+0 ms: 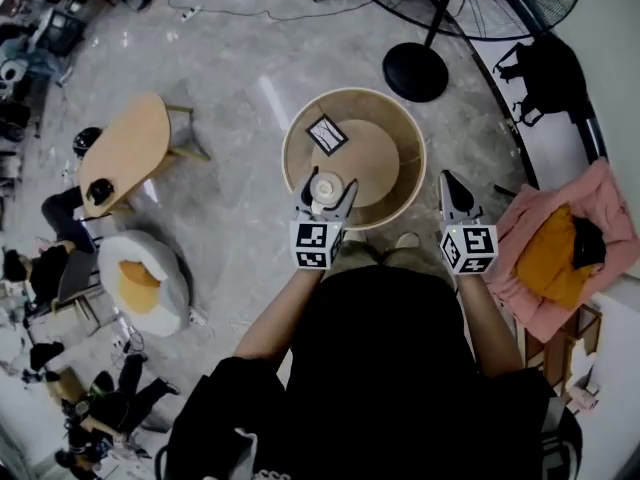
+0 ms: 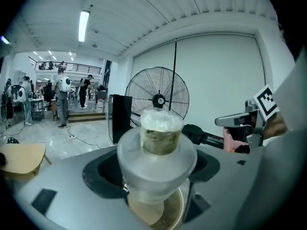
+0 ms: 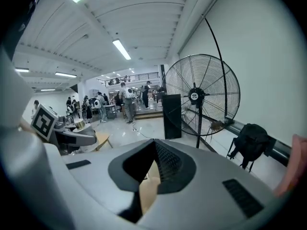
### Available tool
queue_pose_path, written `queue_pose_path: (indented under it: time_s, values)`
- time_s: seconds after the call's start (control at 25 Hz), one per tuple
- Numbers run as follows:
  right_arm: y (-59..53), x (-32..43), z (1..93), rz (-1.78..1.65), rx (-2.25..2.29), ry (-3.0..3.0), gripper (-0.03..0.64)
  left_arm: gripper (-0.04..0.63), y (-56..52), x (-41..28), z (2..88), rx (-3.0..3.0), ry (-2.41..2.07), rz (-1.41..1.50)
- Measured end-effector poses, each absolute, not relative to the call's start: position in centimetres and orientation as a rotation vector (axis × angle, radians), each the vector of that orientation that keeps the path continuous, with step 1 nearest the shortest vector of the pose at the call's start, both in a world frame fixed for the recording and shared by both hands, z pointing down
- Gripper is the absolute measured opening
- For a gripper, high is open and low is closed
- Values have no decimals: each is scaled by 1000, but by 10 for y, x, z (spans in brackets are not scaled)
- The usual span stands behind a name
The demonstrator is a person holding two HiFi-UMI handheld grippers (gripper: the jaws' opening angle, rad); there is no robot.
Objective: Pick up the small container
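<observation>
Overhead: I looked steeply down on a round table (image 1: 400,193) of pale wood, with both my tongs held out over its near side.
Left gripper (image 1: 327,195): clenched on the small container (image 2: 160,135), one jaw on either flank of its wider lower part.
Right gripper (image 1: 447,181): pinched together with nothing between the jaws, hanging just off the table's right rim, well apart from the container.
Container's place: upright between my left jaws, above the near edge of the table. I could not tell whether its base rested on the wood or hung just clear of it.
Container's look: pale, translucent plastic, wider low down and narrower above, with a whitish cap and something darker inside.
Handling, as I judged it: light, thin-walled and smooth, so likely to dent under a hard squeeze and to slide under a weak one. The broad lower band seemed the best hold, with the cup kept level in case the cap was loose.
Edges: a raised inner disc (image 1: 360,163) and a small black-framed card (image 1: 327,133) lay beyond the container, farther across the table.
Open room: free space straight up and back toward me, I judged. A standing fan (image 2: 157,99) stood past the far side, and a pink cloth (image 1: 560,258) lay off to my right.
</observation>
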State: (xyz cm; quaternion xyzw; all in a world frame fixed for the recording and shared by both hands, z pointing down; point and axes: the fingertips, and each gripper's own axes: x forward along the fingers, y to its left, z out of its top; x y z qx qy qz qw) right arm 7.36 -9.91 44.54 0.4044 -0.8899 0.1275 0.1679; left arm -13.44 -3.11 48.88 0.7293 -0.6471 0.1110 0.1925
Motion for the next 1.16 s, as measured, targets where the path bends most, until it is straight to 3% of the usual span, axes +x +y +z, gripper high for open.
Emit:
queue_pose_path:
  time_s: [0.48,1.16]
  values:
    - [-107,45,391,260,1199,-2598,21,362,1,-172,457,1999,-1914,280]
    - [-109,12,390,270,1190,-2600,21,362,-14,-205,462,2016,-1923,261]
